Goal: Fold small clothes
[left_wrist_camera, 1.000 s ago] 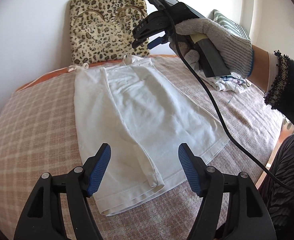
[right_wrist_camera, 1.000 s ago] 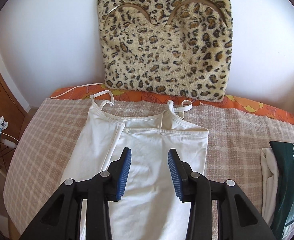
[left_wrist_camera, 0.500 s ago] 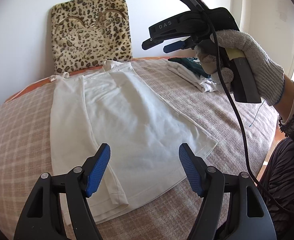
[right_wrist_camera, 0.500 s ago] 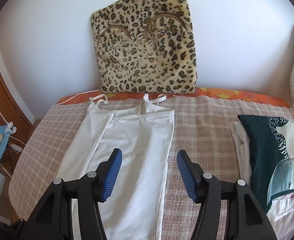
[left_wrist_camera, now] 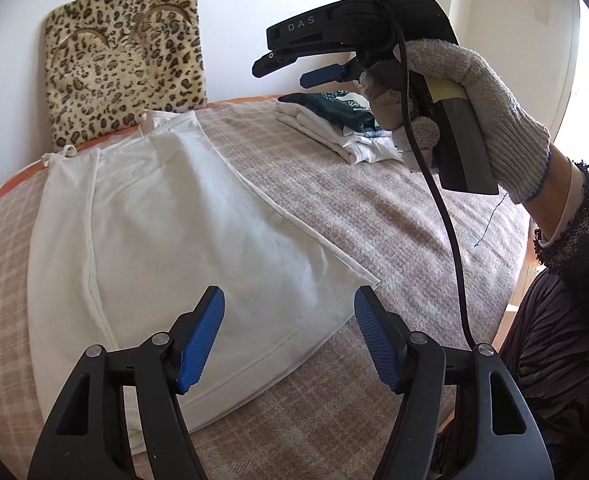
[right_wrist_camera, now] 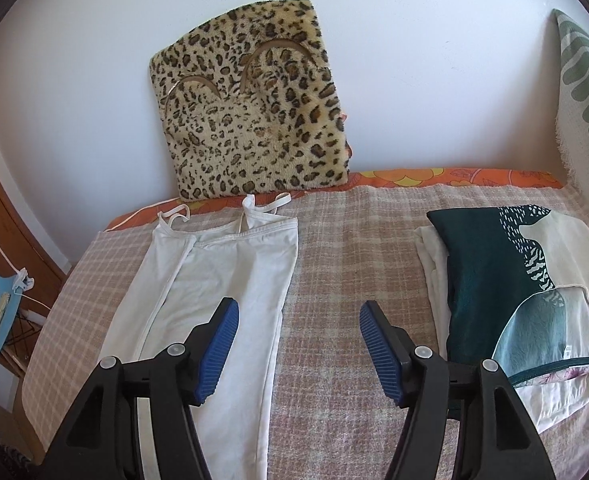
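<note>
White top (left_wrist_camera: pixel 166 240) lies flat before the leopard cushion (left_wrist_camera: pixel 122 60). Your left gripper (left_wrist_camera: pixel 288 336) is closing, your right gripper (right_wrist_camera: pixel 298 348), marked "DAS", opening; neither holds anything.

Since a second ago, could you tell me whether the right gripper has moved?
Yes. The right gripper has shifted right, off the white camisole, judged against the leopard cushion.

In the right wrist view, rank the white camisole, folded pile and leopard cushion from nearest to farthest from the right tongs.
1. White camisole, just left, under the left pad.
2. Folded pile, off to the right.
3. Leopard cushion, far back against the wall.
</note>
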The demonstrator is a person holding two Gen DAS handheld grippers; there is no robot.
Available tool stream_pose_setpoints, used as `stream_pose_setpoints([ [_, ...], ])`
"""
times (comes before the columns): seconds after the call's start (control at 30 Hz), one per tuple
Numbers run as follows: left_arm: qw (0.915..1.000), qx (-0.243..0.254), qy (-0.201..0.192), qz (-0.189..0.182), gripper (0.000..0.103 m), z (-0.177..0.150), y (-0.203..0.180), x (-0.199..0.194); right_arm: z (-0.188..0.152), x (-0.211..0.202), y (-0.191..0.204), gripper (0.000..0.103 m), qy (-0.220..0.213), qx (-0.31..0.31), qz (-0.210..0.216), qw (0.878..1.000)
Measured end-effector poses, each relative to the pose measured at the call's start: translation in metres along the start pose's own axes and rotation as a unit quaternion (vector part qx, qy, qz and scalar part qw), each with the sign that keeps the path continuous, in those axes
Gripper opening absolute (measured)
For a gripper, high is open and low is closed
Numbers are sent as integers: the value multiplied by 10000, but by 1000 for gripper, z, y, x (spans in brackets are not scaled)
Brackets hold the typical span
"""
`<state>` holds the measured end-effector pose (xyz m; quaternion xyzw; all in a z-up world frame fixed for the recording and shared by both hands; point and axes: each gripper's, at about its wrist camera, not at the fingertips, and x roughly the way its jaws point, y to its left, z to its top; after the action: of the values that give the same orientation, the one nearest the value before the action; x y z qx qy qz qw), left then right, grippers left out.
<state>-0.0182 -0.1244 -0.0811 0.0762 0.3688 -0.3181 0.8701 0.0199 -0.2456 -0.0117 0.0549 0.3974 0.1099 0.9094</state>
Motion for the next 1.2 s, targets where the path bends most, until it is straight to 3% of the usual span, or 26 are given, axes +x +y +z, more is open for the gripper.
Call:
stream_pose_setpoints([
  [0.13,9997,207,96,-43,62,2,-19,12,2,-2,-14,66,-37,126,-11,9999],
  [0.23,9992,331,195,-106,53,3,-32,21,1,-2,-22,66,-42,185,9,9998],
  [0.53,9976,609,322,-82,51,8,-56,39,-6,6,-38,66,92,317,80,9994],
  [0.87,9961,644,586,104,42,4,-57,58,-2,11,-54,66,75,587,91,9982],
  [1.13,9954,692,633,195,42,8,-61,65,1,20,-59,66,169,654,150,9976],
  [1.2,9959,654,617,132,34,10,-57,65,2,22,-60,66,209,661,161,9975],
])
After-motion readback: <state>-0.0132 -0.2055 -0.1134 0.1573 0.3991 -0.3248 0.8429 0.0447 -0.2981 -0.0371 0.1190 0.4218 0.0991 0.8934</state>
